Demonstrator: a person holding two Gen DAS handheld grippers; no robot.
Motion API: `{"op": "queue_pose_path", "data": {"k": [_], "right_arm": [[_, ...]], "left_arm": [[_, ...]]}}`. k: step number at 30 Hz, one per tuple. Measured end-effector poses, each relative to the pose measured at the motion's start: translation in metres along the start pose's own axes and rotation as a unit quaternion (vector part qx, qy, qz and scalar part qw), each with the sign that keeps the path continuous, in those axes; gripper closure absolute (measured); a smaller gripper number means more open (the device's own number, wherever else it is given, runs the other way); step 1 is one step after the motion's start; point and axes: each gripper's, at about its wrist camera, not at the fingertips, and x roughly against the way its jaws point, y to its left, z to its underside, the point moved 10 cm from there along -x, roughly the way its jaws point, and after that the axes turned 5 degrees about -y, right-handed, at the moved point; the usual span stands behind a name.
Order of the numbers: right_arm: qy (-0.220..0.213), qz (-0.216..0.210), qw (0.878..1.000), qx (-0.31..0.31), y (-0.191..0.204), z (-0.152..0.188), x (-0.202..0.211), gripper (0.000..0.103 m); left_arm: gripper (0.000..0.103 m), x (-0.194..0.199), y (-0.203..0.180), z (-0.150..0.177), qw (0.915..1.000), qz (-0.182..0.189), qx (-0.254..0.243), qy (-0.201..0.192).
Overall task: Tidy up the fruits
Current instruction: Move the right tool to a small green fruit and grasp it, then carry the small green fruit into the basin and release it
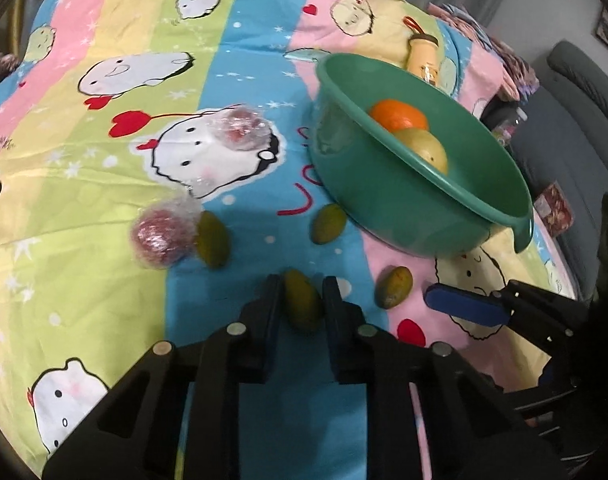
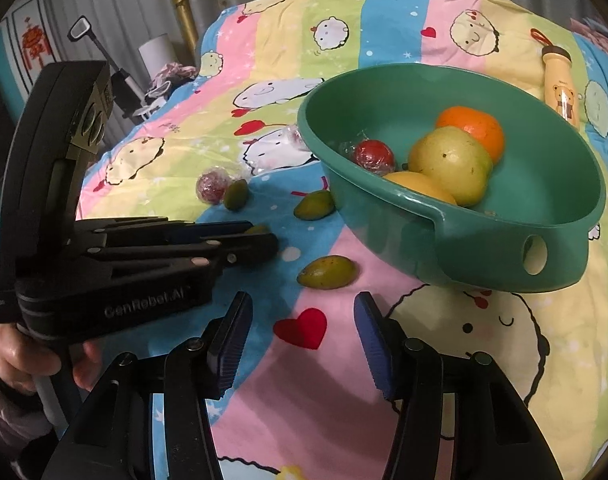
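My left gripper [image 1: 302,286] is shut on a small green mango [image 1: 303,300] lying on the cartoon bedsheet; it also shows in the right wrist view [image 2: 260,234]. My right gripper [image 2: 302,306] is open and empty, just short of another green mango [image 2: 326,272], which also shows in the left wrist view [image 1: 394,286]. Two more green mangoes [image 1: 213,244] [image 1: 329,223] lie on the sheet. Two plastic-wrapped red fruits [image 1: 162,236] [image 1: 242,128] lie to the left. A green bowl [image 2: 504,248] holds an orange [image 2: 474,128], a yellow-green fruit [image 2: 450,164], a yellow fruit [image 2: 418,186] and a wrapped red fruit [image 2: 374,156].
A cream bottle with a bear print [image 2: 560,88] lies behind the bowl. The bed's right edge meets a grey sofa [image 1: 576,92]. A stand and clutter [image 2: 120,76] are past the bed's left edge.
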Motion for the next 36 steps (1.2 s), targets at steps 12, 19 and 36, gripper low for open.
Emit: {"op": "queue_pose_path", "data": {"k": [12,19,36], "right_arm": [[-0.001,0.019,1.000,-0.015,0.005,-0.008,-0.017,0.051],[-0.004,0.058,0.998,-0.008,0.008,-0.016,-0.029,0.056],[-0.033,-0.004,0.999,-0.021,0.023,-0.023,-0.009,0.083]], "left_arm": [[0.083,0.040,0.018,-0.006,0.9984,0.022,0.048,-0.020],[0.083,0.059,0.023,-0.009,0.9976,0.028,0.052,-0.037],[0.083,0.062,0.025,-0.009,0.9975,0.029,0.052,-0.038]]}}
